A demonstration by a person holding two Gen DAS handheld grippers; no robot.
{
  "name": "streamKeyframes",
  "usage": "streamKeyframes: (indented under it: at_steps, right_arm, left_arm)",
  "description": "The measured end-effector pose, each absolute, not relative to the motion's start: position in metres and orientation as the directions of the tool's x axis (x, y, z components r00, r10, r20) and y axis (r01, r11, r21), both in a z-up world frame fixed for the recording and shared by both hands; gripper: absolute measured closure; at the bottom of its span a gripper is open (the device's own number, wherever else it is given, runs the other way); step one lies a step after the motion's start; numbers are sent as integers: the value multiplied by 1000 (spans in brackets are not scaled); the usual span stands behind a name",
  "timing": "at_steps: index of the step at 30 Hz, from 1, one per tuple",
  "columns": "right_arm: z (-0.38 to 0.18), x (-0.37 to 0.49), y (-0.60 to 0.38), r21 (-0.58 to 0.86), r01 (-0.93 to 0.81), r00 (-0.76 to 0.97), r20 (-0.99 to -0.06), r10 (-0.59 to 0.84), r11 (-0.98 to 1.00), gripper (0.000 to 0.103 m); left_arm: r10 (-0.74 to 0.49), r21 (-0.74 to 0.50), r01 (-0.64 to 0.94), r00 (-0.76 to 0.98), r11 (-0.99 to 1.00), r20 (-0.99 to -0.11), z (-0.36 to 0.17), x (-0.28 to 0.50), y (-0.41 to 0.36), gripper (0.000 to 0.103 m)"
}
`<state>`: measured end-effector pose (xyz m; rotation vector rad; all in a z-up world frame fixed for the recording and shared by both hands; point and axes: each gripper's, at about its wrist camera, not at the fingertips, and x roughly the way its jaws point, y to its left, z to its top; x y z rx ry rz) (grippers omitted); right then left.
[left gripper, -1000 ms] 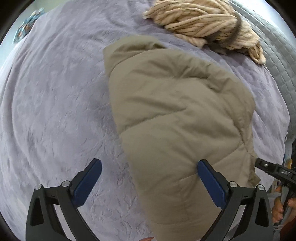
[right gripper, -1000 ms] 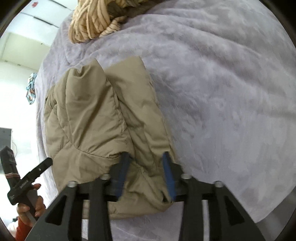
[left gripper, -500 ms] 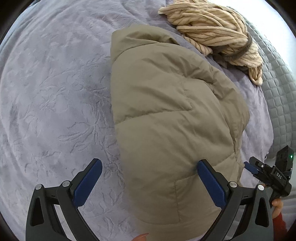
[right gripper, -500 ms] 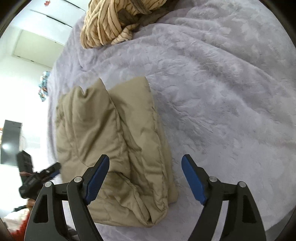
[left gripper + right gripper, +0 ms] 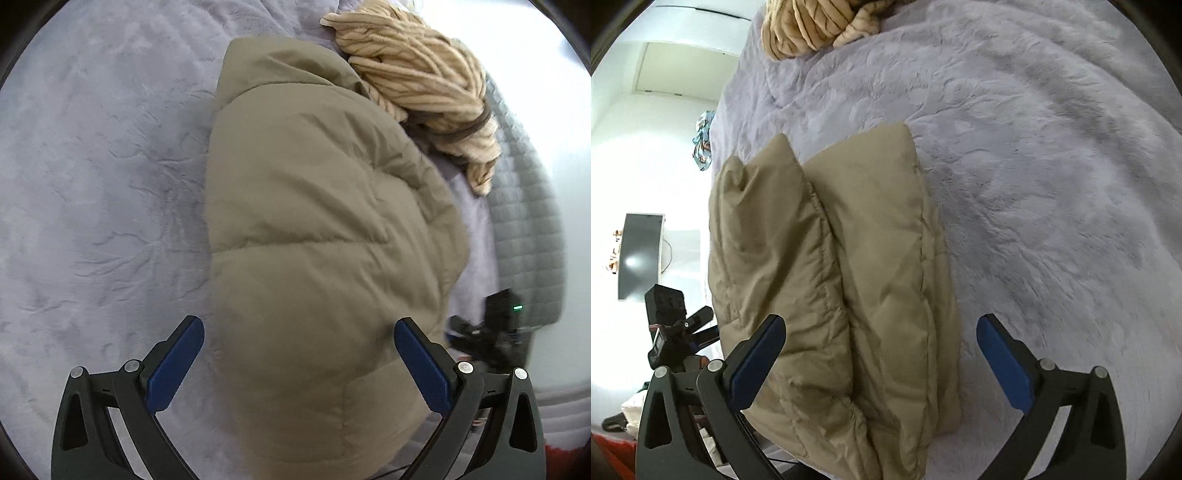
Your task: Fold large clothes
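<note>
A tan puffer jacket (image 5: 317, 229) lies folded in a thick bundle on a lavender plush bedspread (image 5: 92, 166). My left gripper (image 5: 299, 360) is open and empty, hovering over the bundle's near end. In the right wrist view the jacket (image 5: 849, 266) shows its stacked folded layers, near the bed's edge. My right gripper (image 5: 881, 354) is open and empty above the bundle's near end. Each gripper appears in the other's view, the right one (image 5: 491, 332) beside the jacket and the left one (image 5: 676, 325) off the bed's left side.
A beige striped garment (image 5: 417, 81) lies heaped beyond the jacket, touching its far end; it also shows in the right wrist view (image 5: 816, 26). A grey quilted cover (image 5: 528, 206) hangs at the bed's right edge. A dark wall screen (image 5: 639, 254) is off the bed.
My right gripper opened and let go of the jacket's fold, then drew back. Both cameras shifted; the left gripper stayed open. The jacket stays folded on the bed.
</note>
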<state>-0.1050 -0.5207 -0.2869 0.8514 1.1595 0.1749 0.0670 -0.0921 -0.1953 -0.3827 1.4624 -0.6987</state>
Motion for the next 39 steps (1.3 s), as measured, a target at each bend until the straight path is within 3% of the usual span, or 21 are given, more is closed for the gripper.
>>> streamKeyframes:
  at_steps: [5, 14, 20, 21, 23, 25, 28, 39]
  right_arm:
    - [-315, -84, -527, 718, 287, 388, -692, 609, 634, 0]
    - [-352, -43, -517, 850, 202, 388, -525, 757, 486, 0]
    - [-356, -27, -509, 839, 246, 373, -544, 752, 485, 1]
    - [-356, -26, -509, 838, 271, 373, -545, 751, 474, 2]
    - [-352, -36, -513, 844, 290, 380, -534, 756, 451, 16]
    - [-346, -39, -511, 860, 286, 402, -508, 762, 422, 39]
    - [-330, -43, -503, 868, 260, 430, -496, 754, 423, 56]
    - [-268, 10, -422, 911, 129, 490, -403, 773, 393, 59]
  left_arm:
    - [-710, -711, 172, -76, 682, -700, -218, 78, -97, 0]
    - [-771, -780, 157, -130, 605, -624, -255, 89, -114, 0]
    - [-775, -788, 172, -152, 591, -614, -259, 89, -132, 0]
    - [-772, -783, 184, -142, 595, -620, -255, 88, -134, 1]
    - [-773, -779, 195, -127, 595, -622, -249, 87, -134, 9]
    - [-782, -783, 206, -108, 586, -614, -240, 86, -132, 16]
    - [-792, -787, 232, -94, 572, -603, -226, 86, -127, 21]
    - [-823, -771, 325, 47, 548, -566, -154, 137, -58, 22]
